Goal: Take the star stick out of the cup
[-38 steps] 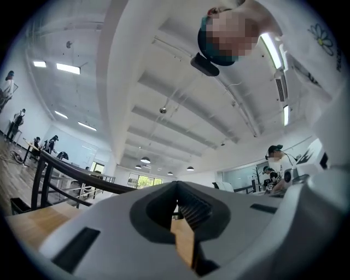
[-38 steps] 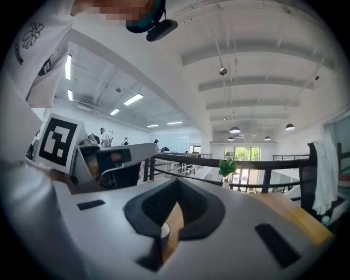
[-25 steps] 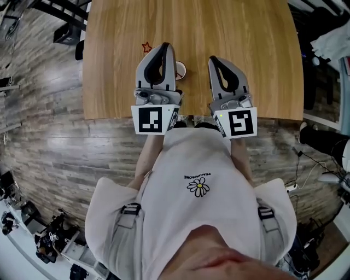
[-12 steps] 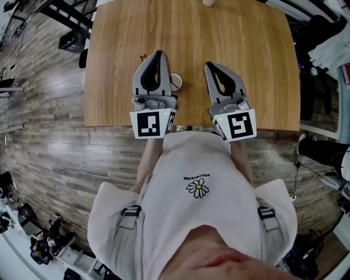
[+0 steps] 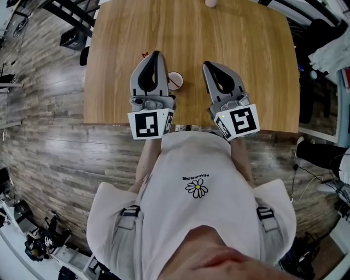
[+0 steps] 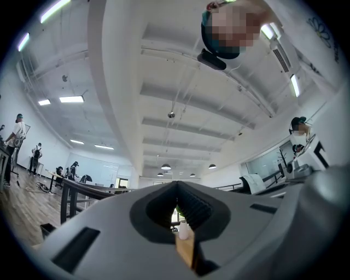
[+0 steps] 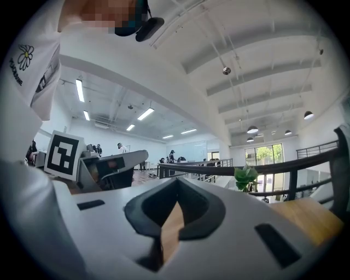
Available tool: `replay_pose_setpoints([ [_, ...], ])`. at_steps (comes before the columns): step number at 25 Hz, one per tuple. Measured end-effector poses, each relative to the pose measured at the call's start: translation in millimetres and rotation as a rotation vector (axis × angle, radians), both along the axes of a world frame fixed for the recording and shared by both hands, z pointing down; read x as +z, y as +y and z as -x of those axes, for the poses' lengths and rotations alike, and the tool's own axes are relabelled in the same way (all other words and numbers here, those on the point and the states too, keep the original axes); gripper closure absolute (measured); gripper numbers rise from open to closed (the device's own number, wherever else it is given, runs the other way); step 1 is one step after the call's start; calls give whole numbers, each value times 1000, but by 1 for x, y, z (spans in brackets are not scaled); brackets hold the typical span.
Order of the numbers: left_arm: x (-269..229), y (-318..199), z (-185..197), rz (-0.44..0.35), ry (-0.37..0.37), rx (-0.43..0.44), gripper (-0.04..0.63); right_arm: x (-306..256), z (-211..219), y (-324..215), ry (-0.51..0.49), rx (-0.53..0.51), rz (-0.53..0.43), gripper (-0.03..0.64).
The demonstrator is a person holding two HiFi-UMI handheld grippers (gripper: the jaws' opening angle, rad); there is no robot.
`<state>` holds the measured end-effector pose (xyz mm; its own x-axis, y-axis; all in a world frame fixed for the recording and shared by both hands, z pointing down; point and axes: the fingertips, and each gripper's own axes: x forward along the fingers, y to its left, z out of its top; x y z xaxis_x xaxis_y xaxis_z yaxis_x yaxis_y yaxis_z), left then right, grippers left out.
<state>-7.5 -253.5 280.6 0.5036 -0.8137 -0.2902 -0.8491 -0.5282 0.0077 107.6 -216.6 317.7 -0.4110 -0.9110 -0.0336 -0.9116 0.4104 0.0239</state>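
In the head view a white cup (image 5: 176, 81) stands on the wooden table (image 5: 246, 44), half hidden behind my left gripper (image 5: 156, 53). A red bit of the star stick (image 5: 144, 55) peeks out at the left of that gripper's tip; whether it sits in the cup is hidden. The left gripper lies over the table's near part with its jaws together and nothing between them (image 6: 176, 185). My right gripper (image 5: 207, 64) lies to the right of the cup, apart from it, jaws shut and empty (image 7: 176, 183).
A small pale object (image 5: 210, 3) sits at the table's far edge. Dark furniture (image 5: 68, 35) stands on the plank floor at the upper left, and clothing and gear (image 5: 331, 49) crowd the right side. The person's torso fills the lower part of the head view.
Both grippers have drifted slightly nearer and to the left. The star, fully visible a second ago, is now mostly hidden behind the left gripper's tip. Both jaws stay together.
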Motion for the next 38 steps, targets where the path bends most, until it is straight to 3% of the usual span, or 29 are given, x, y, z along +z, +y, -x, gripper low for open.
replay_pose_setpoints([
  [2, 0, 1, 6, -1, -4, -14, 580, 4, 8, -6, 3, -46, 23, 609],
  [4, 0, 3, 15, -2, -8, -35, 581, 9, 23, -14, -7, -130, 56, 452],
  [6, 1, 5, 26, -3, -12, -63, 580, 23, 39, -24, -6, -208, 107, 436],
  [13, 8, 12, 72, 13, -4, -177, 580, 127, 103, -64, 89, -419, 449, 446],
  [18, 20, 20, 102, 58, 14, -243, 580, 192, 124, -76, 203, -445, 625, 494],
  [26, 37, 25, 134, 115, 19, -313, 580, 220, 126, -81, 305, -441, 666, 584],
  [31, 39, 27, 148, 122, 19, -361, 580, 218, 125, -82, 284, -455, 677, 595],
  [38, 37, 26, 143, 115, 14, -356, 580, 217, 125, -82, 279, -464, 672, 597],
])
